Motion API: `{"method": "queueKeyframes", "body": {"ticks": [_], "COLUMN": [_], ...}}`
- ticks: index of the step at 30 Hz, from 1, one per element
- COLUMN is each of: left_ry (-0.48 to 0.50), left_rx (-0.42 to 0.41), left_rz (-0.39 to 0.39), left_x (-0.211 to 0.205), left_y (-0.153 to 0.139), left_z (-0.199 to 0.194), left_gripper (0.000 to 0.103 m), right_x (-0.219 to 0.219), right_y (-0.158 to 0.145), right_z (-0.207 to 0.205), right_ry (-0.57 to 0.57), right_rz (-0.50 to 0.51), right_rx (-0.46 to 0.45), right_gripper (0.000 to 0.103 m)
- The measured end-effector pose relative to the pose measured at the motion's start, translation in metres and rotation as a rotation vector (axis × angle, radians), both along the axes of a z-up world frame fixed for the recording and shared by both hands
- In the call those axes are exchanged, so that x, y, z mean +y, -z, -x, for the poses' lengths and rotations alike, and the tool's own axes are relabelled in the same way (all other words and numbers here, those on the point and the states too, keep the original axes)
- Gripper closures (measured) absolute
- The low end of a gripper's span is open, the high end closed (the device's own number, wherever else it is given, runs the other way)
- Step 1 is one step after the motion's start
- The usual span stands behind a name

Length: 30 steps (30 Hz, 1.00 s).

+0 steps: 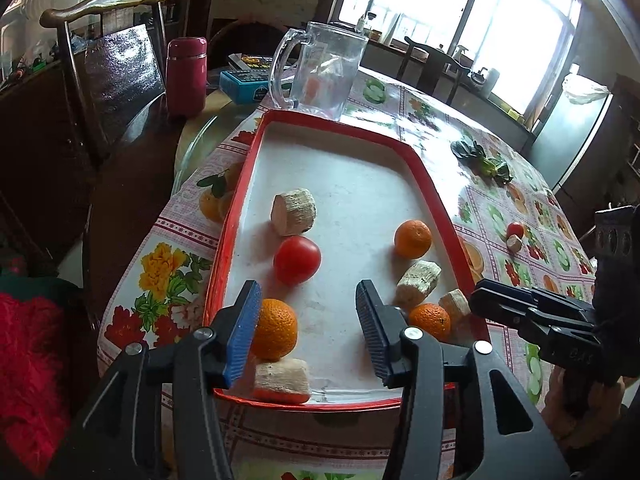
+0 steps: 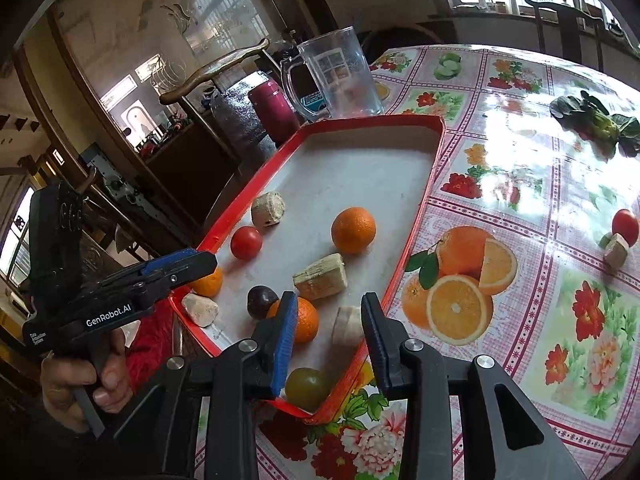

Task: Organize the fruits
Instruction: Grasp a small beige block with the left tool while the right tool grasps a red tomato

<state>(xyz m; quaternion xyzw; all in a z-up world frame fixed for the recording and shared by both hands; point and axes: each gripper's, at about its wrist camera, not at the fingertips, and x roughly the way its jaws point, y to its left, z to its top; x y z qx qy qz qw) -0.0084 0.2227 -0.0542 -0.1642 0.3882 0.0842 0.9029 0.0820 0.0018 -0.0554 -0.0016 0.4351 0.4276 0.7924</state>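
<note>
A red-rimmed white tray (image 1: 236,216) (image 2: 420,216) holds three oranges (image 1: 413,239), a tomato (image 1: 297,260) and several pale cane pieces (image 1: 294,212). My left gripper (image 1: 307,304) (image 2: 196,274) stands open over the tray's near end, its jaws empty and an orange (image 1: 276,330) just beside its left finger. My right gripper (image 2: 330,312) (image 1: 500,310) is open at the tray's right corner. A pale piece (image 2: 346,330) lies between its pads, unpressed. An orange (image 2: 306,320), a dark plum (image 2: 262,300) and a green fruit (image 2: 306,386) lie close by.
Outside the tray, a small tomato (image 2: 625,226) and a cane piece (image 2: 616,252) lie on the floral tablecloth, with leafy greens (image 2: 596,124) farther off. A glass mug (image 1: 324,72) stands behind the tray. A maroon flask (image 1: 186,76) and a chair (image 1: 112,64) are at the left.
</note>
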Motion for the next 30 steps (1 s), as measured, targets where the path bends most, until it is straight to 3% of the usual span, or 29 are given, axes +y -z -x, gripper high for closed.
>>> {"method": "queueKeyframes", "body": {"ticks": [13,30], "left_ry": [0.076,0.276], "left_rx": [-0.013,-0.007], "left_rz": [-0.005,0.012], "left_x": [-0.037,-0.135], "left_y": [-0.013,-0.017], "left_z": [-0.008,-0.051], "left_gripper": [0.055,0.055], "right_x": [-0.069,-0.192], "right_y": [-0.012,0.001], "right_z": [-0.002,-0.033], "right_ry": [0.108,0.364], "right_rz": [-0.022,-0.03], "right_rx": [-0.014,0.026], "right_gripper": [0.068,0.067]}}
